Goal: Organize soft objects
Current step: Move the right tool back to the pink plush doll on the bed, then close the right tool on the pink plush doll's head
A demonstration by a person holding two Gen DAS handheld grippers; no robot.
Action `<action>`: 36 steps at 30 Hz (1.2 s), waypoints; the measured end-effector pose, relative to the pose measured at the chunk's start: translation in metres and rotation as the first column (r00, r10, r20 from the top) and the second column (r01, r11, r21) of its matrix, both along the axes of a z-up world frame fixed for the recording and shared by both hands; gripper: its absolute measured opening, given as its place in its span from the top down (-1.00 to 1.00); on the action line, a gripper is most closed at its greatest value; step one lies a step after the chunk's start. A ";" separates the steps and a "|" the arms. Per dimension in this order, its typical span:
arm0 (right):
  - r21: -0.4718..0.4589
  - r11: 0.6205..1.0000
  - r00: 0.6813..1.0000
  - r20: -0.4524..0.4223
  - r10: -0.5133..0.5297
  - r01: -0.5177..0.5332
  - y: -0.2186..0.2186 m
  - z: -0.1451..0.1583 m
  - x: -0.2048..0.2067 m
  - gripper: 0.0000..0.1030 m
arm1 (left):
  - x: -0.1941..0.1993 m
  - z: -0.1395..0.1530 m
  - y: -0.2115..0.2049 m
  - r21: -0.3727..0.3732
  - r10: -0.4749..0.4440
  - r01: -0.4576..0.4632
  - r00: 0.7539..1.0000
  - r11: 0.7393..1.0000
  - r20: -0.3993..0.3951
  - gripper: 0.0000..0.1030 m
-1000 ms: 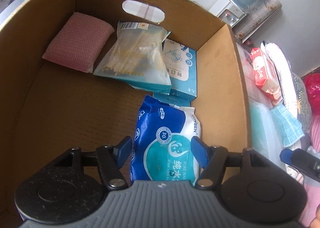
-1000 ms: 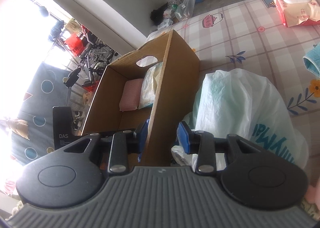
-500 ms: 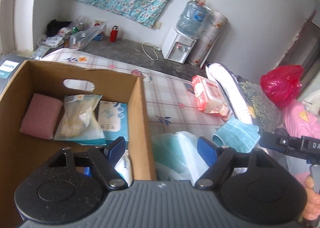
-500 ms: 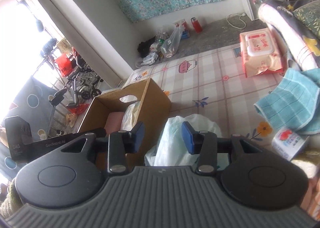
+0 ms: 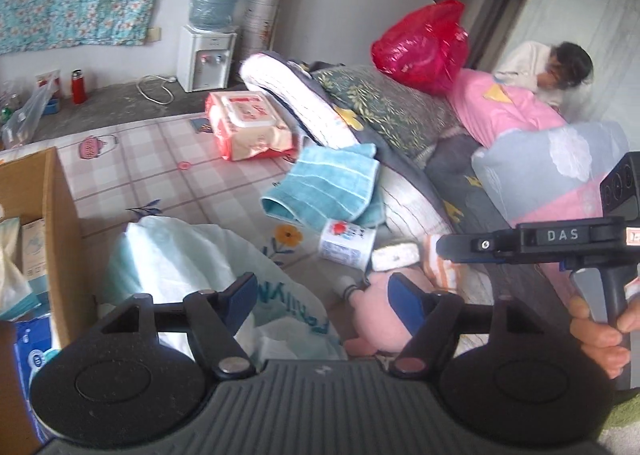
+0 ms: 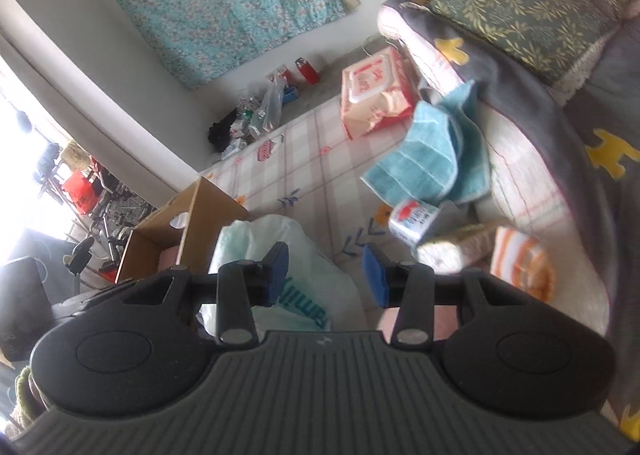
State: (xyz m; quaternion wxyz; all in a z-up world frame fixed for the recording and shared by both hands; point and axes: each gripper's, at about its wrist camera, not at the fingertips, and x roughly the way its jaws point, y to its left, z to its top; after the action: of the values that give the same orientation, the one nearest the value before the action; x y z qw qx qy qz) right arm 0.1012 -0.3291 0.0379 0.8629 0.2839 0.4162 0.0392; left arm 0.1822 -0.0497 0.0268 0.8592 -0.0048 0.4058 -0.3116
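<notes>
Cardboard marks the collecting point: the box (image 5: 60, 223) stands at the left on the checked bed sheet (image 5: 160, 175), open at the top, so that we can drop soft things in from above; a blue pack (image 5: 28, 339) and a few packets already lie inside. Our left tongs (image 5: 320, 295) stand apart and empty, their jaws just narrowed a little from a wider gap with nothing between them, and hang over the white bag (image 5: 192, 255) and the pink toy (image 5: 380, 319). Our right tongs (image 6: 326, 275) are likewise apart and empty, above the same bag (image 6: 288, 255). The unsorted things lie loose to the right of the box: a teal towel (image 5: 328, 187) draped against the bedding, a red wipes pack (image 5: 248, 123) flat on the sheet, a small tissue pack (image 5: 346, 243) and a striped cloth (image 6: 520, 259) beside it. We judge the step in hand to be a reach for the next soft thing, probably the toy or the bag, since both sit just below the jaws. Both will give under the pads, so a deep bite seems wise.
</notes>
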 end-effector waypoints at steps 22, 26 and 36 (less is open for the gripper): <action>-0.155 0.985 0.989 -0.112 -0.094 0.076 0.004 -0.104 -0.070 0.49 | -0.019 -0.056 -0.105 0.271 -0.341 0.313 0.938 0.910 0.062 0.04; -0.150 0.987 0.990 -0.112 -0.084 0.067 0.005 -0.109 -0.066 0.72 | -0.021 -0.063 -0.109 0.302 -0.363 0.328 0.929 0.895 0.068 0.04; -0.242 0.969 0.998 -0.036 -0.060 0.049 0.020 -0.089 -0.068 0.82 | -0.028 -0.066 -0.104 0.340 -0.387 0.339 0.919 0.877 0.081 0.04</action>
State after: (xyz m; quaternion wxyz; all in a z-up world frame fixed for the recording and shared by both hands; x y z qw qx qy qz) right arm 0.0337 -0.3089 -0.0510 0.8827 0.1892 0.4282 -0.0413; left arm 0.1542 -0.1532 -0.0389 0.8019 0.2334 0.3804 -0.3972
